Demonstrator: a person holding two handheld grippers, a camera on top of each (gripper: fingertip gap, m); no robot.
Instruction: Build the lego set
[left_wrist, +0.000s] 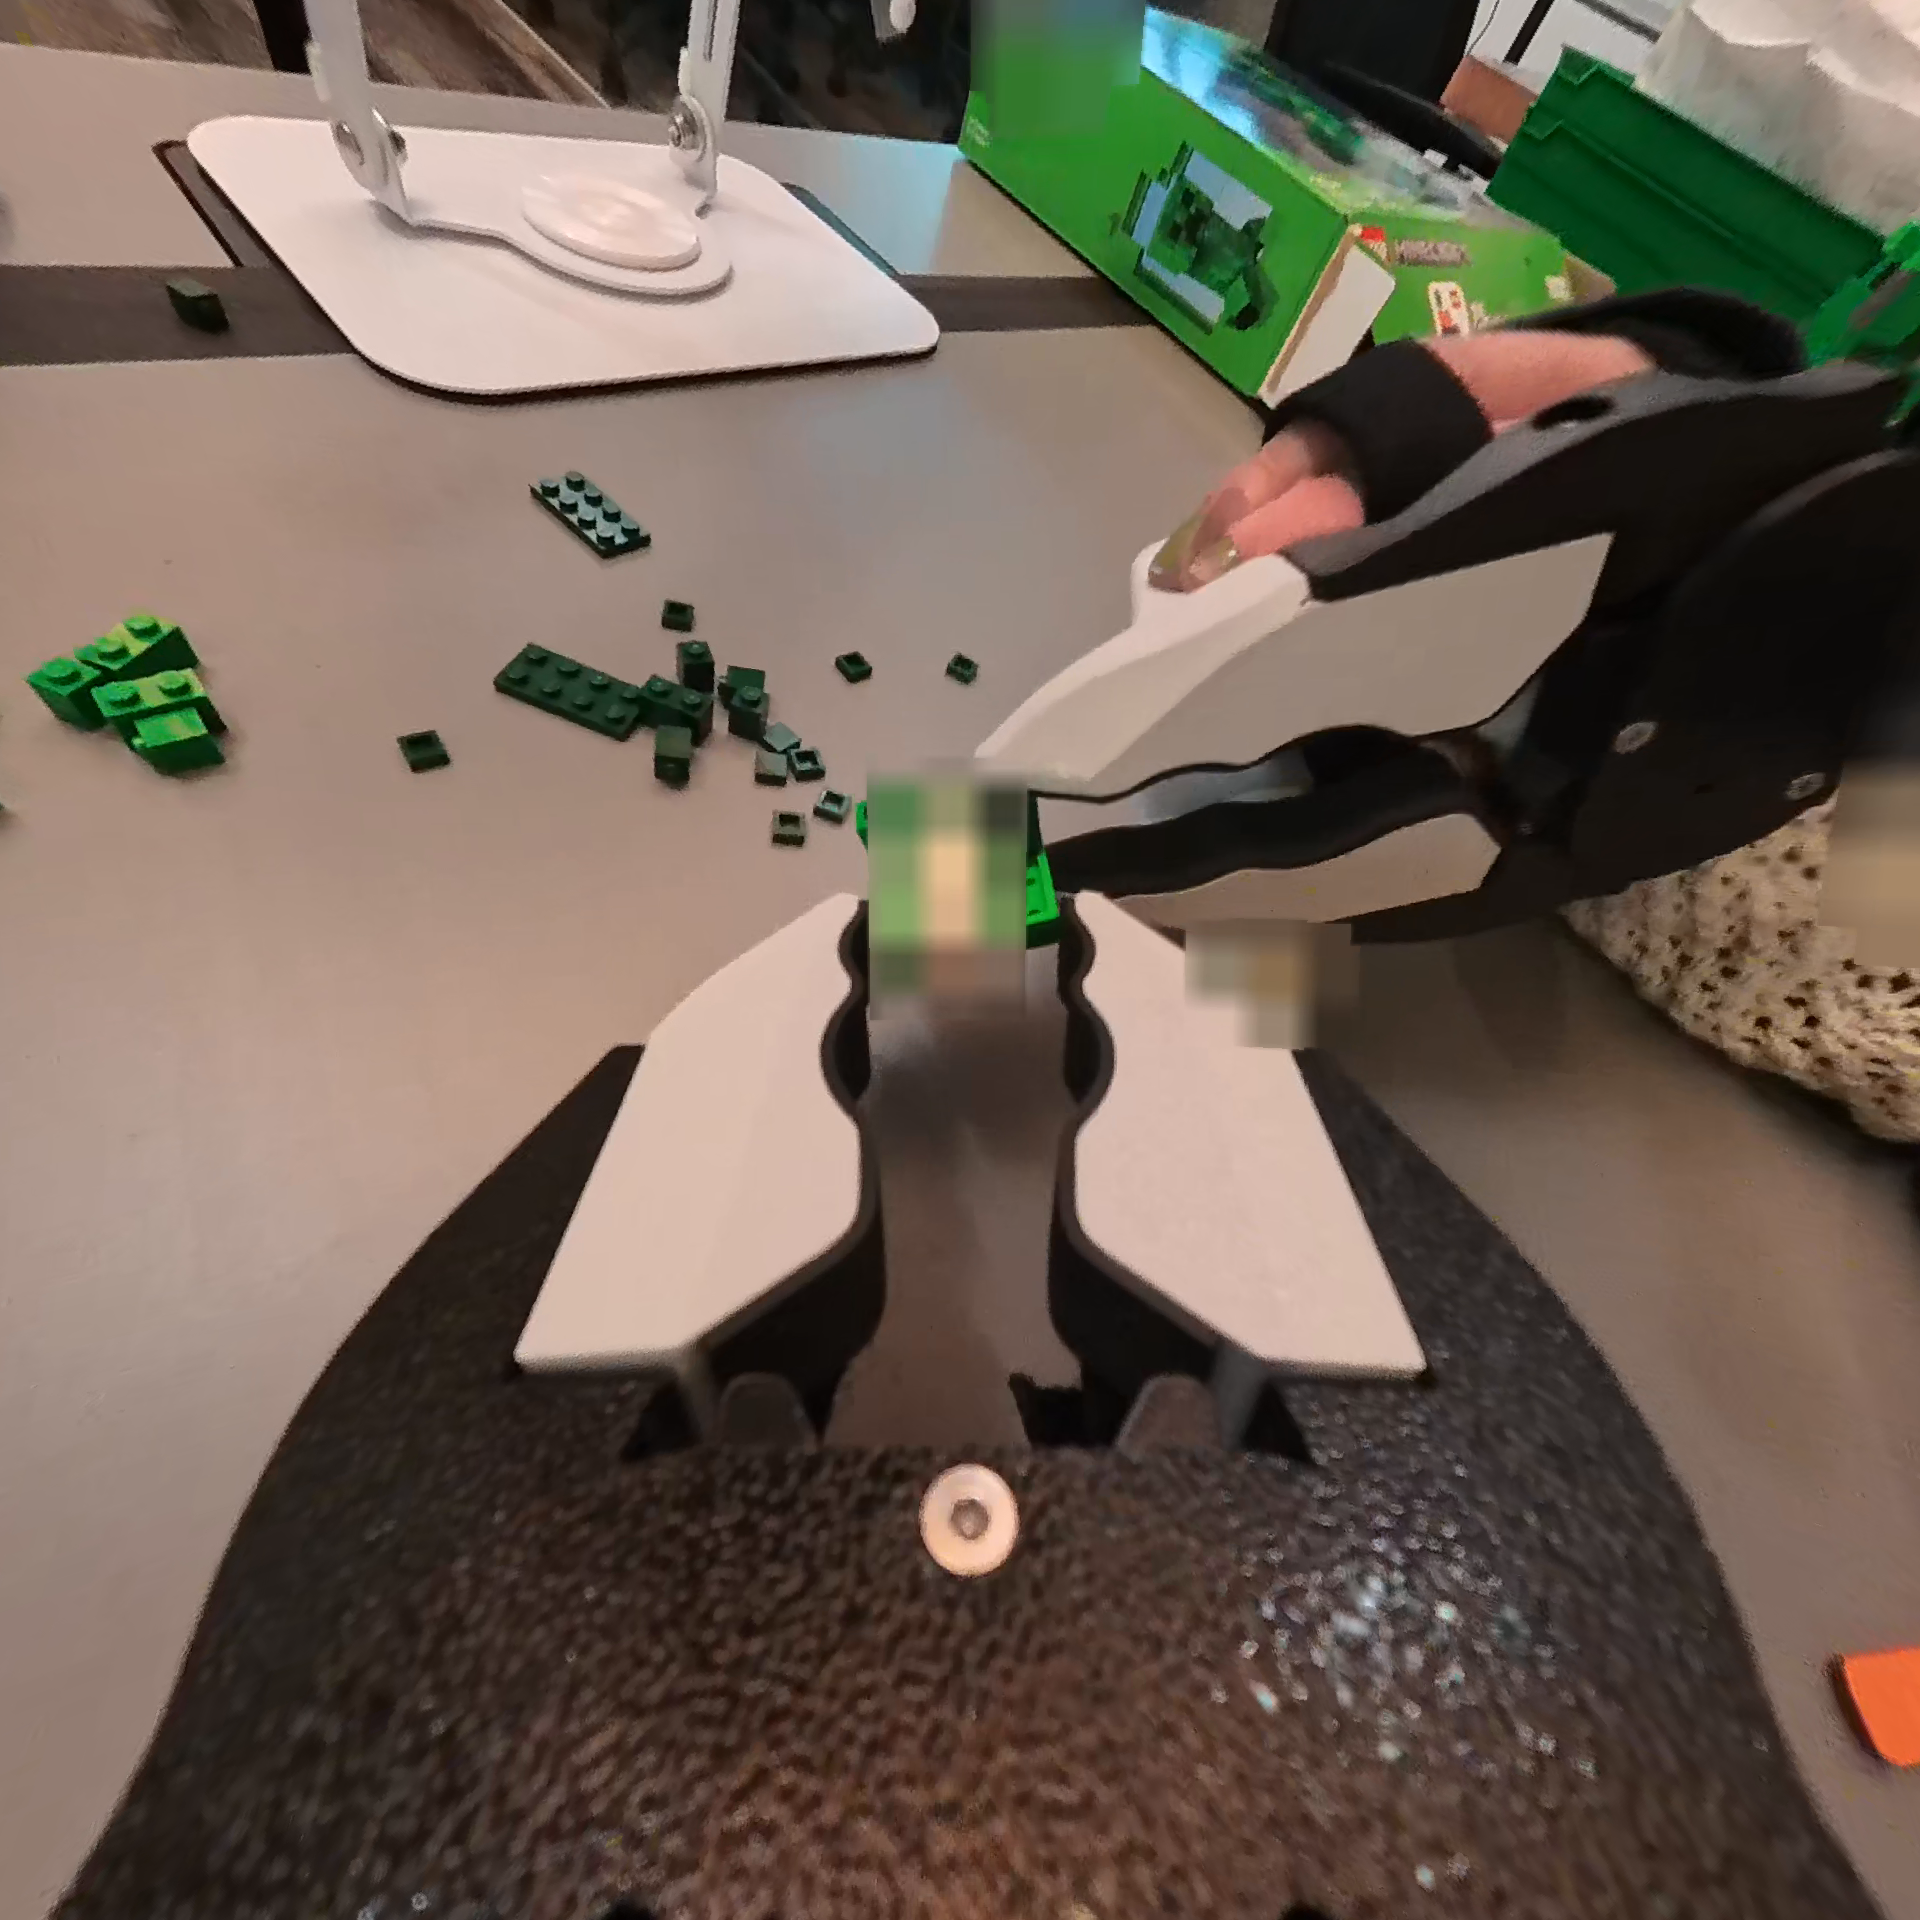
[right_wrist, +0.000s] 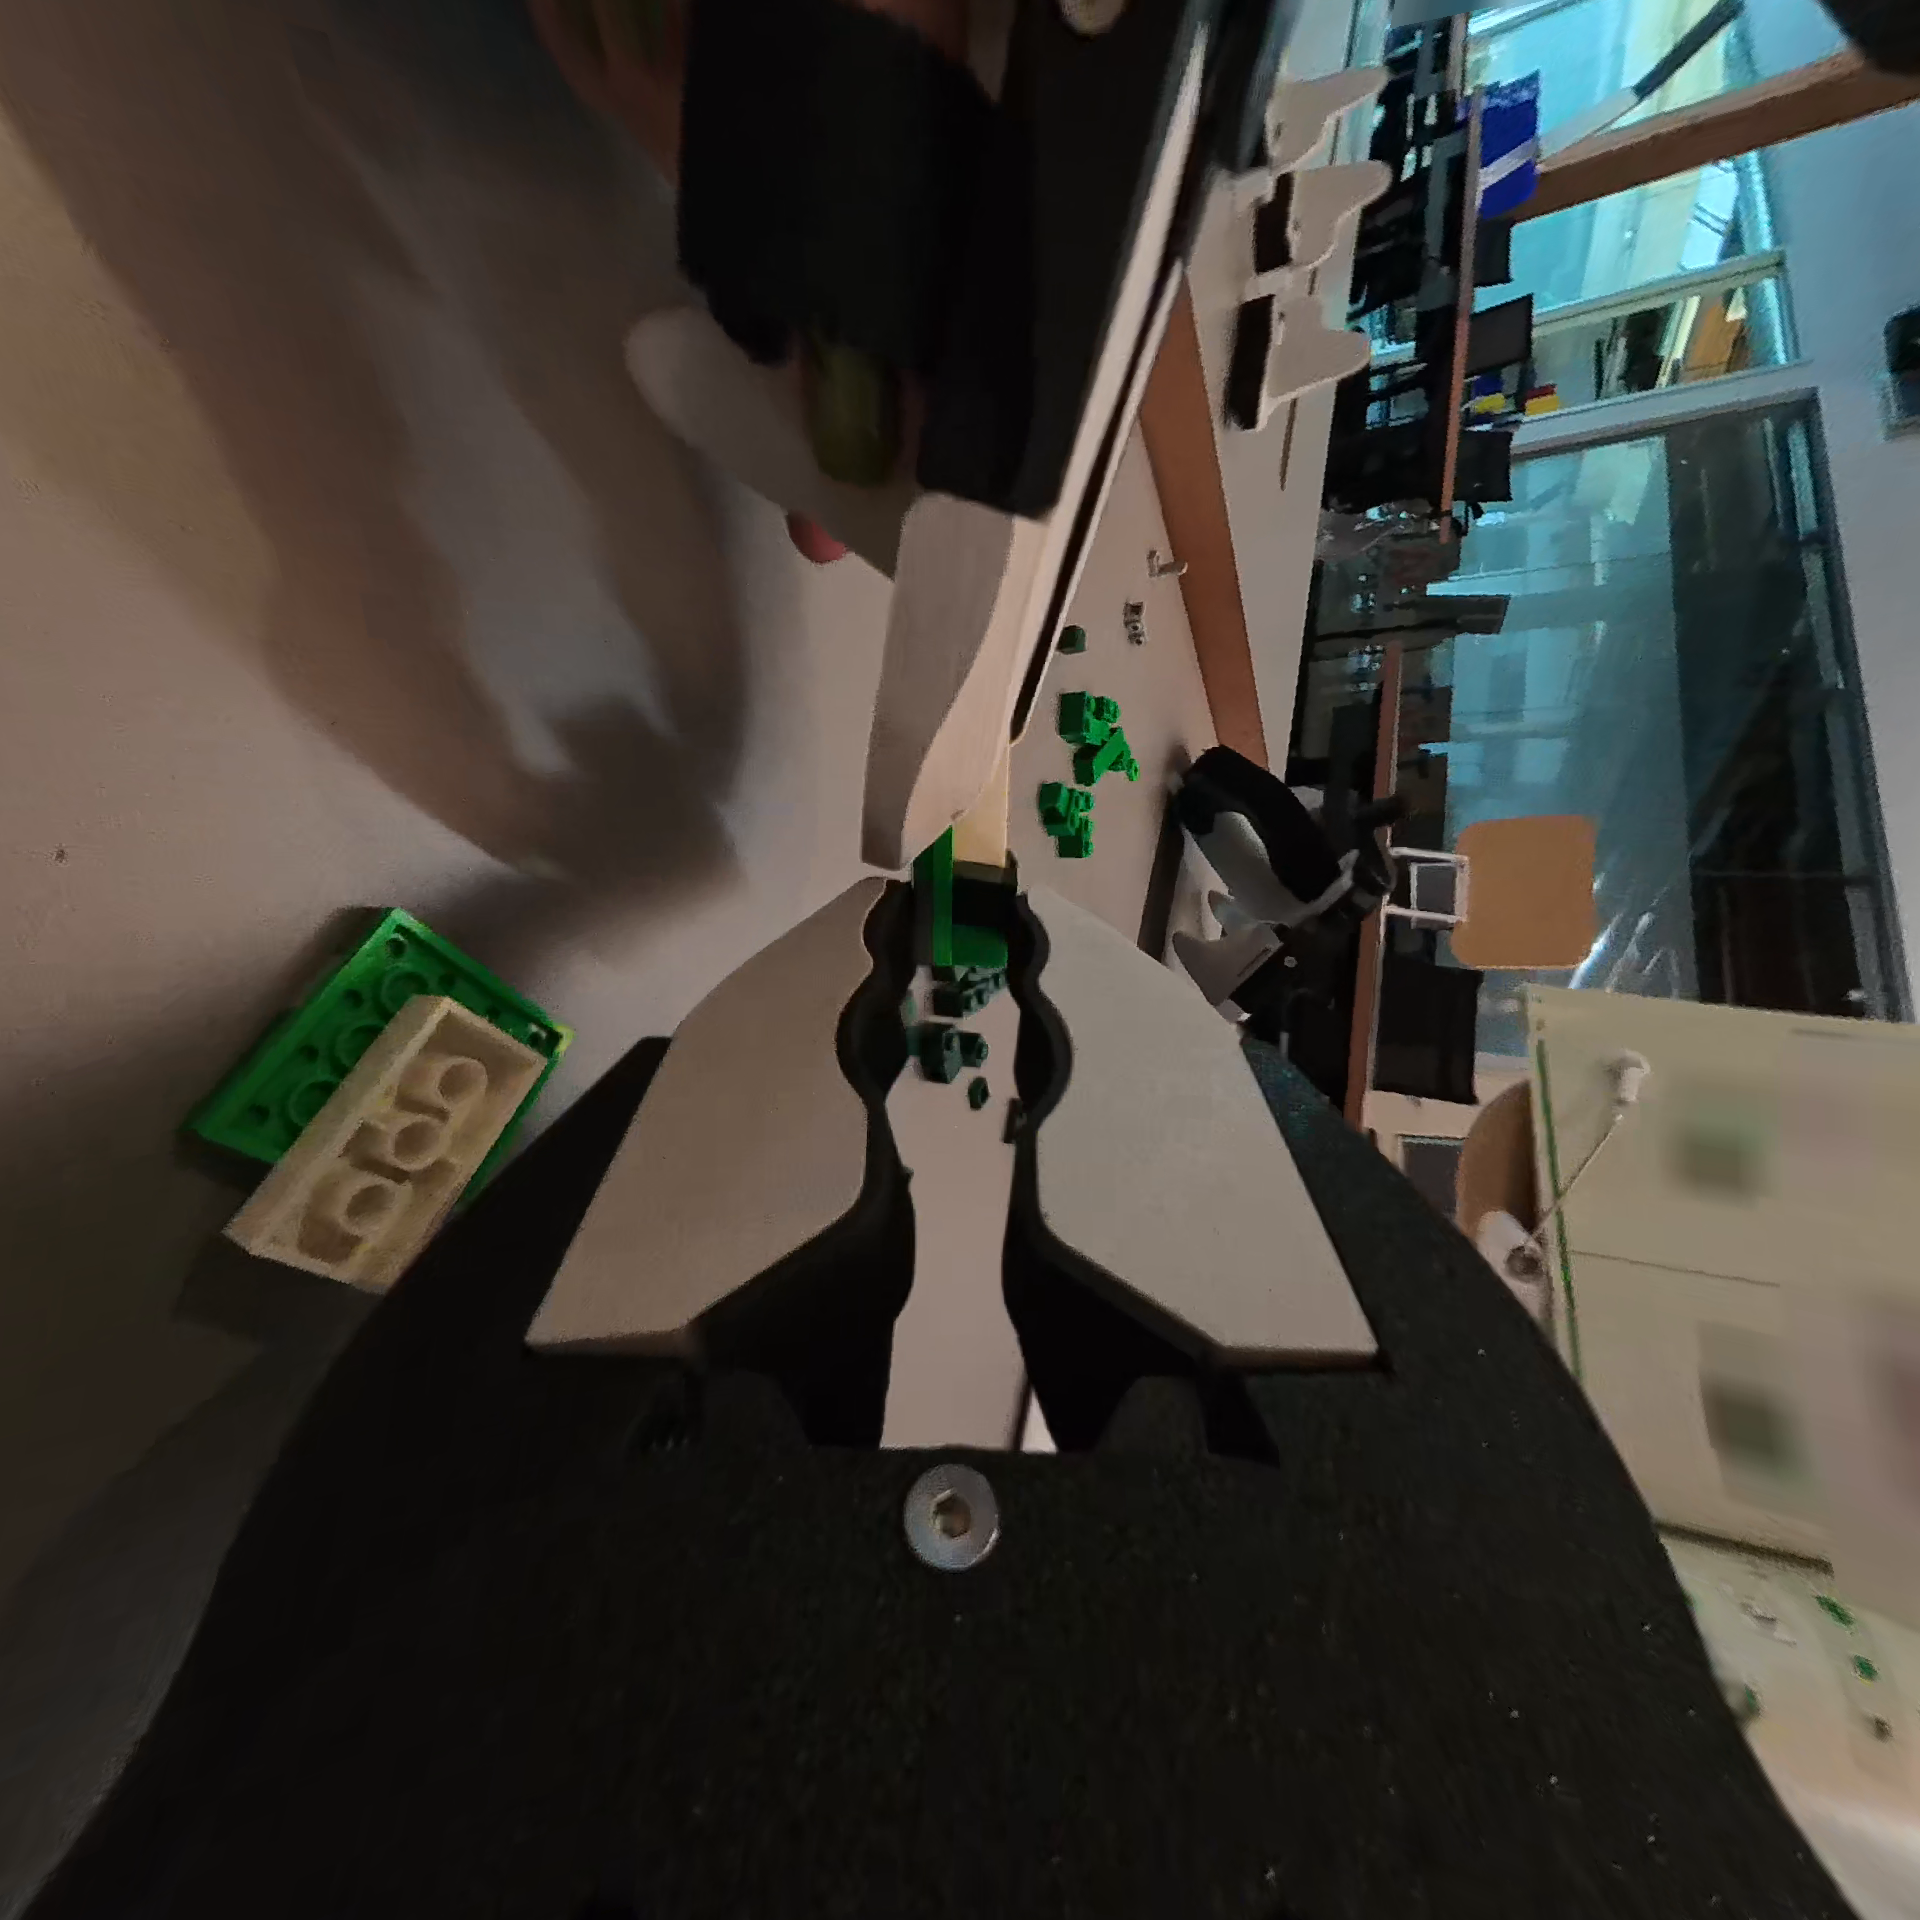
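Note:
A small assembly of a bright green plate and a dark green brick (right_wrist: 961, 914) sits between the tips of my right gripper (right_wrist: 956, 899), which is shut on it. My left gripper (left_wrist: 966, 920) comes at the same assembly from the other side, its jaws closed around it; a mosaic patch hides most of the piece there, with a green edge (left_wrist: 1044, 899) showing. The right gripper (left_wrist: 1029, 816) reaches in from the right in the left wrist view. The left gripper (right_wrist: 940, 847) reaches down from above in the right wrist view. Both hold the piece just above the grey table (left_wrist: 416, 1039).
Loose dark green pieces (left_wrist: 675, 707), a dark green plate (left_wrist: 590, 514) and bright green bricks (left_wrist: 135, 686) lie to the left. A white stand base (left_wrist: 561, 260), a green box (left_wrist: 1247, 239) and a green bin (left_wrist: 1683, 187) are behind. An upturned green plate with a tan brick (right_wrist: 405, 1143) lies near the right gripper. Only a small space, under 4 cm, lies between the two pairs of fingers.

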